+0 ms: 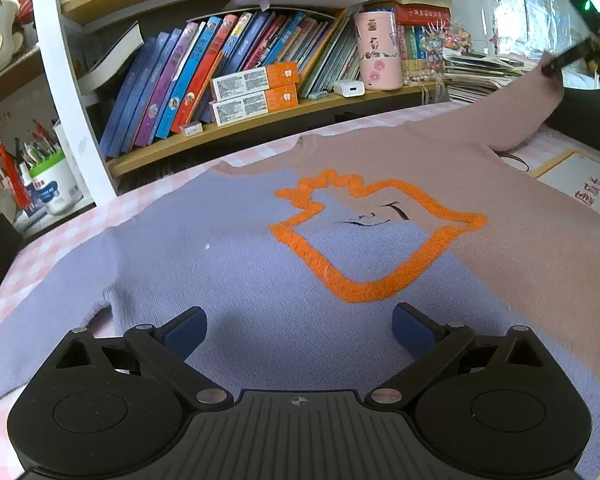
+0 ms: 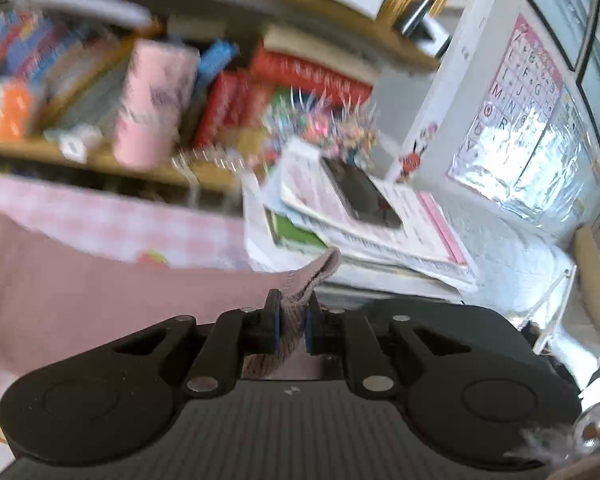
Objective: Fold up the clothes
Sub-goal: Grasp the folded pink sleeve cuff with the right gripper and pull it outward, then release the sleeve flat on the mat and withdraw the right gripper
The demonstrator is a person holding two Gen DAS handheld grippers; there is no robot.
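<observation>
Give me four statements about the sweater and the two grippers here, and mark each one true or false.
1. The right gripper is clamped on the pink sleeve. True.
2. The left gripper is shut on the sweater. False: its jaws stand open above the purple half, holding nothing.
3. The sweater's front bears an orange outline. True.
4. The sweater is already folded into a small stack. False: it lies spread flat on the checked cloth, only the pink sleeve lifted.
</observation>
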